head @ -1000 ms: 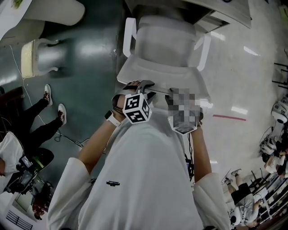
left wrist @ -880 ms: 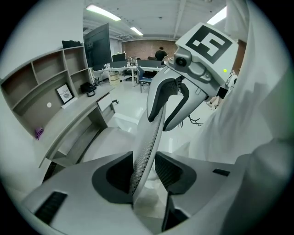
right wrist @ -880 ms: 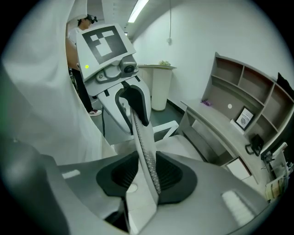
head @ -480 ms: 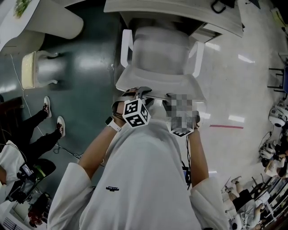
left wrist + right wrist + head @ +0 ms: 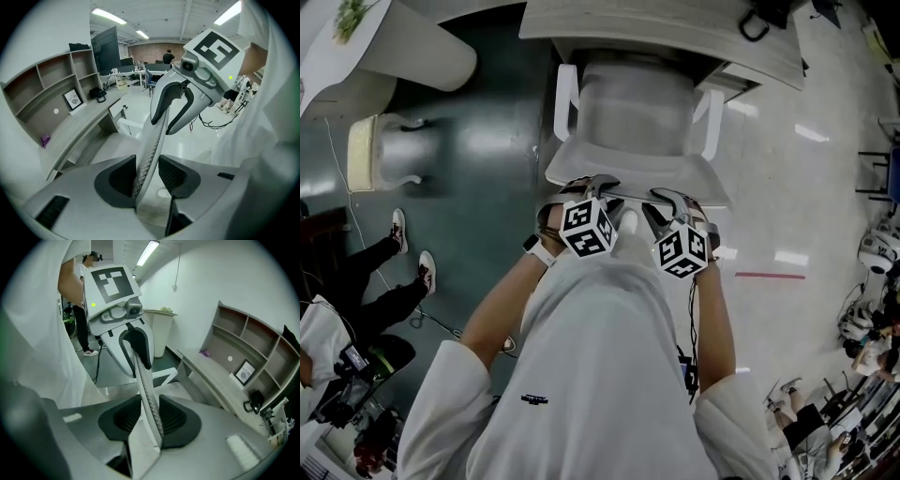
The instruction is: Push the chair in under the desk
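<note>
- White chair (image 5: 628, 103) stands facing the counter (image 5: 675, 23), with the front of its seat partly beneath the counter's edge and its backrest (image 5: 628, 176) toward the person
- Left gripper (image 5: 594, 185): jaws clamped on the top rim of the backrest, left of its middle
- Right gripper (image 5: 671, 199): jaws clamped on the same rim, right of its middle
- Each gripper view shows the thin perforated rim running edge-on between the two pads
- Both grippers sit side by side, near each other, with marker cubes uppermost
- Floor (image 5: 787, 159): pale and glossy to the chair's right, dark green to its left
</note>
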`<state>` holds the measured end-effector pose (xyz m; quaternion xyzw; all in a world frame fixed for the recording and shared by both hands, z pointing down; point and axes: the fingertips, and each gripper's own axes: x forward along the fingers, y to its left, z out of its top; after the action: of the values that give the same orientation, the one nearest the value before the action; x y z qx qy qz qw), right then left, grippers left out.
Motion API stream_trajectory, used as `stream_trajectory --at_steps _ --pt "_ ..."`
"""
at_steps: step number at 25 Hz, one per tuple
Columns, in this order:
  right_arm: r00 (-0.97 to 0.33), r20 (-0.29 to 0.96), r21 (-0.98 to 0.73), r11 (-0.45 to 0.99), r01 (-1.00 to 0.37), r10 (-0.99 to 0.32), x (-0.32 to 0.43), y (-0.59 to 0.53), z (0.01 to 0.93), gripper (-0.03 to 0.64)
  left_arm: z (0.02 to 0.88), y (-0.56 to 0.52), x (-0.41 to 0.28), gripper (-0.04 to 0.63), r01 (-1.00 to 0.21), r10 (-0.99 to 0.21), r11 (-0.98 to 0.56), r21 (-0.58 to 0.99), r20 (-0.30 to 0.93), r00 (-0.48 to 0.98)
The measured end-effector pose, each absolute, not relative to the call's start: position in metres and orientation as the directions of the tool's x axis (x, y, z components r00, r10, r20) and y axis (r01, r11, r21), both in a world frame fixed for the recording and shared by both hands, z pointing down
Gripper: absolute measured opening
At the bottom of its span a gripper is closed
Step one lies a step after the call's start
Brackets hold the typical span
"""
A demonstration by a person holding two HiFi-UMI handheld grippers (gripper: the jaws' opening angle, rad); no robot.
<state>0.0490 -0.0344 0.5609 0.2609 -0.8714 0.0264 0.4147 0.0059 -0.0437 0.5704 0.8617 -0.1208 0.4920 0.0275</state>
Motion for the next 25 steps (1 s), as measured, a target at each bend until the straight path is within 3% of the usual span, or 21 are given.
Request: stream_trajectory --at_steps 17,25 --pt "-0.524 0.722 0.228 0.871 -0.435 -0.451 0.061 -0.079 0.559 0.132 0.567 -0.086 0.017 0.15 -0.272 -0.172 -0.962 -0.039 0.858 0.485" --pt "-0.532 0.72 0.224 0.875 -0.429 -0.445 0.065 -0.099 0.559 0.135 0.567 -0.105 0.021 0.149 -0.28 -0.236 -0.954 -0.105 0.84 0.489"
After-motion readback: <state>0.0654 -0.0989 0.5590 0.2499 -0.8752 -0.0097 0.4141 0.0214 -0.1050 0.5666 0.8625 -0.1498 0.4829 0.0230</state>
